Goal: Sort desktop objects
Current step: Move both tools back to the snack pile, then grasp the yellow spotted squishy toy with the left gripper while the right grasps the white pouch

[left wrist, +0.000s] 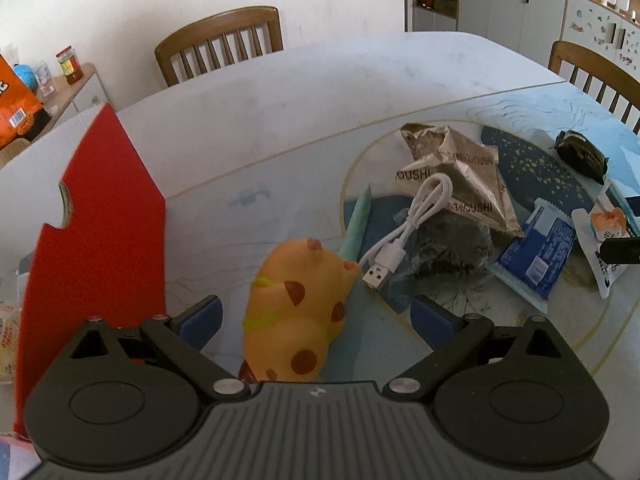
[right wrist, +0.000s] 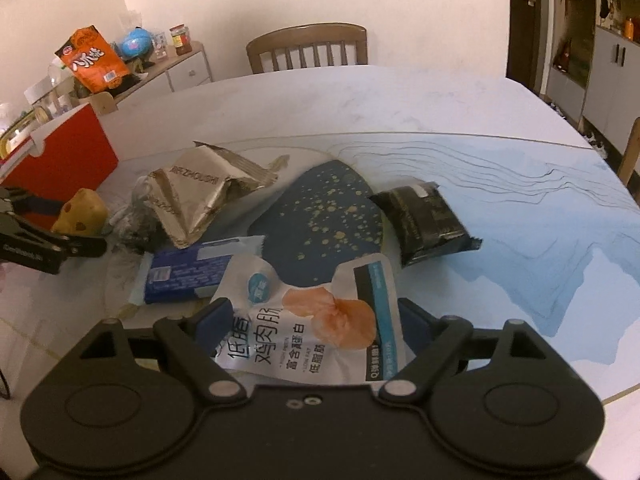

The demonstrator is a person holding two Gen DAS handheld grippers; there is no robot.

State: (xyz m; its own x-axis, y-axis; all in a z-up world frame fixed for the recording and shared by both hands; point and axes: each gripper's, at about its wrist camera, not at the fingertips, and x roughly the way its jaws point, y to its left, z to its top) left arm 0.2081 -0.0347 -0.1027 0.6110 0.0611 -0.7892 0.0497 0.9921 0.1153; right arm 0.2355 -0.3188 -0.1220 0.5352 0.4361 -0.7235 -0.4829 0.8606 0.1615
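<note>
The left tool (left wrist: pixel 316 316) stands wide open, and the yellow spotted toy (left wrist: pixel 298 312) lies on the worktop (left wrist: pixel 280 120) directly between its two pads, not yet pressed by them. The toy looks soft and light, probably a squeezable foam figure, so a hold across the round middle of its body seems best; a strong squeeze could make it slip out. Just ahead of this tool, to the right, a white USB cable (left wrist: pixel 404 224) rests near the toy's nose, and a red box (left wrist: pixel 100 216) stands close on the left. The right tool (right wrist: pixel 314 316) is also wide open, with the white snack pouch (right wrist: pixel 316 320) between its pads; whether they touch it is unclear. This pouch is thin, smooth and probably slippery. Chinese writing covers it, with small English words that seem to say "LOW FAT". Further ahead, a silver wrapper (right wrist: pixel 192 200) shows letters like "ZHOUSHI".
</note>
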